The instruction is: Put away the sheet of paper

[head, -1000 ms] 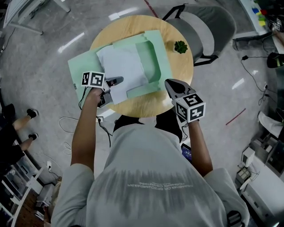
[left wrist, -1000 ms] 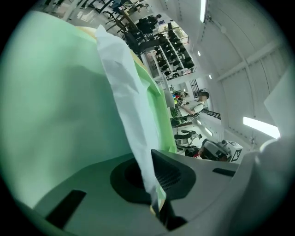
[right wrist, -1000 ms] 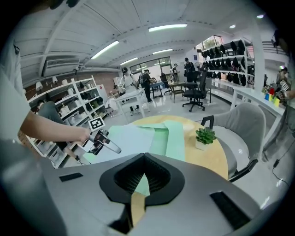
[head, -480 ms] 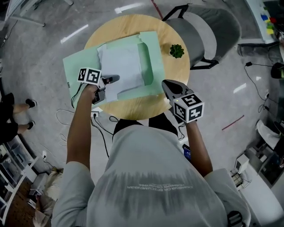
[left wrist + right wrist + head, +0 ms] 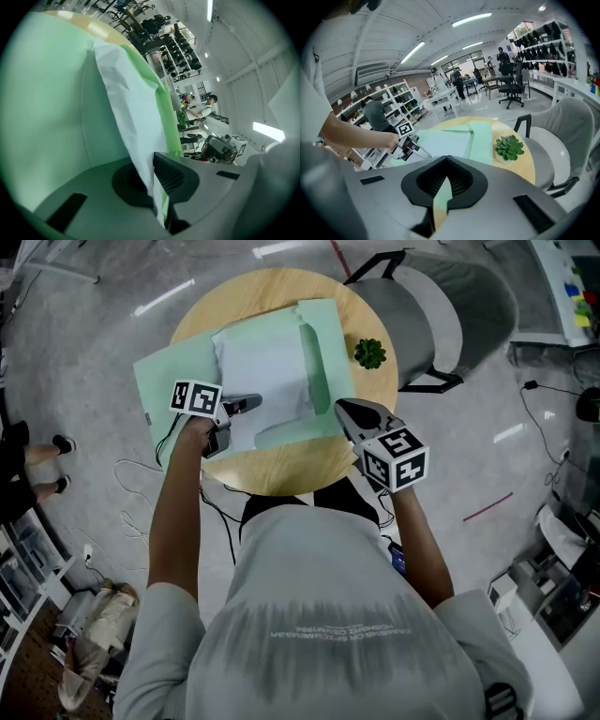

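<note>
Though the print across the person's shirt (image 5: pixel 328 634) is too blurred to read, the rest is plain: a round, pale wooden table (image 5: pixel 281 474) on a glossy grey floor (image 5: pixel 94 324), with a mint-green folder (image 5: pixel 169 381) overhanging its left edge. Inside lies the white sheet of paper (image 5: pixel 267 371), its near corner clamped in the closed left gripper (image 5: pixel 249 404). The right gripper (image 5: pixel 340 406), also closed, pinches the folder's near right corner.

White rectangular paper sheet (image 5: pixel 267 367) lying inside an open pale-green paper folder (image 5: pixel 167 381), right and near flaps partly raised, on a round wooden table (image 5: pixel 281 470).
</note>
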`<state>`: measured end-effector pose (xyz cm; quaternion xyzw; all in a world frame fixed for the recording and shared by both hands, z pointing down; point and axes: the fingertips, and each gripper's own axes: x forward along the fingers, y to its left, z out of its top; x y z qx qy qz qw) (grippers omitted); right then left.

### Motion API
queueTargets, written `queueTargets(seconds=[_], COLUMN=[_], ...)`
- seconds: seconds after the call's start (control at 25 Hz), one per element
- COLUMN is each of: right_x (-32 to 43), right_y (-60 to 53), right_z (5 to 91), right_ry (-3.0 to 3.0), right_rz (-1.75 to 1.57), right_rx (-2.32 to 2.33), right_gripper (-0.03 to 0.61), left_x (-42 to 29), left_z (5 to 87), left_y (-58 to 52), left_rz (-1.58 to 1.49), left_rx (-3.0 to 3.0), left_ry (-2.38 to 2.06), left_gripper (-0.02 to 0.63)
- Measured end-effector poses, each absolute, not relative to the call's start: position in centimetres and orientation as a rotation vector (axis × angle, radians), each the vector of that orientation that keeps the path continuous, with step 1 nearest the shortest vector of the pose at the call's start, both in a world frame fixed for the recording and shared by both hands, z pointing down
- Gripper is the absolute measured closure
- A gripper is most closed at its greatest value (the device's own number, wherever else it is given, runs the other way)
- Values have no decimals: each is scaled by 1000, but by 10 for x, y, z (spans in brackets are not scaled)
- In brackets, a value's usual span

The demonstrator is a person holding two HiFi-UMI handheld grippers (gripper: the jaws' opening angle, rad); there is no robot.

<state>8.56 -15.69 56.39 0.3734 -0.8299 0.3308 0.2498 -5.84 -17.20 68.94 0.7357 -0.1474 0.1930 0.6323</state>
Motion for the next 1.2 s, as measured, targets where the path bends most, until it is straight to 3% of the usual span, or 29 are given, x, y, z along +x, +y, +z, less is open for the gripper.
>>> queueTargets(seconds=[0.28, 0.56, 0.64, 0.72, 0.88, 1.2], right_x=[139, 146, 147, 145, 146, 142], right_y=[-187, -184, -184, -184, -182, -180], right_z=[595, 622, 628, 634, 653, 667], right_ry=[-2207, -2148, -2127, -2113, -2056, -2047], right_rz=[951, 955, 944, 954, 942, 1032], right_rx=[1221, 1209, 1206, 1185, 1144, 1130], right_gripper=[551, 546, 505, 412, 349, 350], left_x=[-49, -56, -58, -59, -57, -57], left_z=[689, 689, 688, 687, 686, 684], left_y=[-176, -174, -174, -174, -173, -176], left_rz=[432, 427, 424, 424, 419, 397], left_rx=[1678, 1674, 1673, 1673, 1675, 1666], left_ry=[-356, -374, -378, -379, -378, -387], left_gripper=[591, 591, 591, 591, 591, 592])
